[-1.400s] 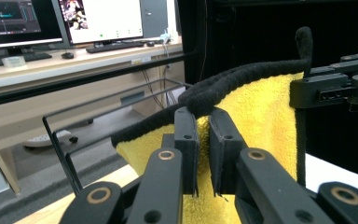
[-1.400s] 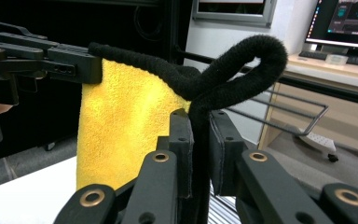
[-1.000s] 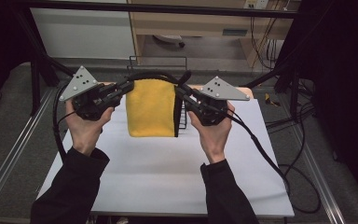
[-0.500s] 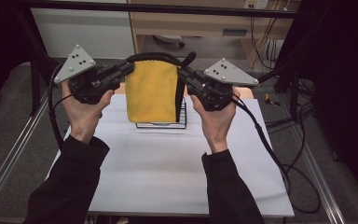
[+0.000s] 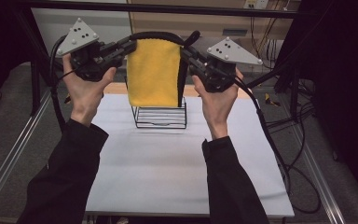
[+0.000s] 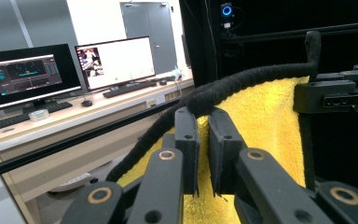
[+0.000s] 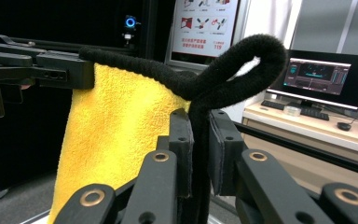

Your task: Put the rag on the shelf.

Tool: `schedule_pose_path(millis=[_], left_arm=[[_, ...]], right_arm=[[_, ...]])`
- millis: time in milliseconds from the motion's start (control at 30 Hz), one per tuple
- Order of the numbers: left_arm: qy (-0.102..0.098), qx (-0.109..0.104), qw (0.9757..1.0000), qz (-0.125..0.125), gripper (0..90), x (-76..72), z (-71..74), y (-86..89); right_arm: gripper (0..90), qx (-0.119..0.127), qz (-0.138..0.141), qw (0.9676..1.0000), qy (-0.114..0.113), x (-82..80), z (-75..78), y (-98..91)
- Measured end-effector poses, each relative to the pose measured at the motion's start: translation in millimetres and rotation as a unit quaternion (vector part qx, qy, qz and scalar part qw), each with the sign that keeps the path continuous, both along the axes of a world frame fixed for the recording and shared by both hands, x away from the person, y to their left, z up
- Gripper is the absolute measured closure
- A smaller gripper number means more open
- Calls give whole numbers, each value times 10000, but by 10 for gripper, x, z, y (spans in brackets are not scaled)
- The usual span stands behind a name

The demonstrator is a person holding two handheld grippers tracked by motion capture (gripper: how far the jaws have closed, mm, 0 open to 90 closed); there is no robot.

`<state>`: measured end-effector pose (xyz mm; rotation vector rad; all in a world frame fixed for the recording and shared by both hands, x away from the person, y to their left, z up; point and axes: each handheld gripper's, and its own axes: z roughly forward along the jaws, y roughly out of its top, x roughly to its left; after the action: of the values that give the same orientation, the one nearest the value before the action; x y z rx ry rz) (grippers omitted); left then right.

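Towel (image 5: 153, 72) is bright yellow w/ a black trim edge (image 5: 158, 36), fuzzy-looking. Wire rack (image 5: 160, 115) at 6 o'clock of it is black, thin parallel bars. Table (image 5: 168, 172) plain white. Both grippers black w/ grey plates, sleeves (image 5: 70, 182) black too.

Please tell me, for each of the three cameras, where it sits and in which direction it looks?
High view: above the person's side, facing forward and down at the table; both hands, left gripper, right gripper.
Left gripper view: on the left gripper, facing a monitor desk.
Right gripper view: on the right gripper, facing the left gripper.
All share the yellow towel with its black edge.
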<state>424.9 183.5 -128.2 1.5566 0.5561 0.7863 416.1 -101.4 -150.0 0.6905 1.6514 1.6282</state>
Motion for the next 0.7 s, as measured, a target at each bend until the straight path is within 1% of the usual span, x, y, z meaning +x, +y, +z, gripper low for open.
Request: schedule_pose_path(millis=[67,133,233,333,433,567,700], left_arm=[[11,-34,10000,8,829,57,33,-4],[2,-45,10000,35,829,100,49,-5],[18,-76,9999,66,829,183,62,5],[15,-150,9999,85,829,269,84,20],[34,-244,9997,93,829,352,136,31],[-56,-216,9996,176,829,446,201,18],[-27,-276,9994,220,829,571,203,23]], right_arm=[[812,-2,-28,10000,-18,46,30,5],[812,23,-43,10000,-6,95,53,16],[812,-4,-75,10000,-23,186,80,32],[812,5,-99,10000,-13,281,114,46],[812,-2,-124,9999,-54,360,159,60],[811,13,-150,9998,-131,468,212,73],[811,39,-168,9998,-128,598,242,93]])
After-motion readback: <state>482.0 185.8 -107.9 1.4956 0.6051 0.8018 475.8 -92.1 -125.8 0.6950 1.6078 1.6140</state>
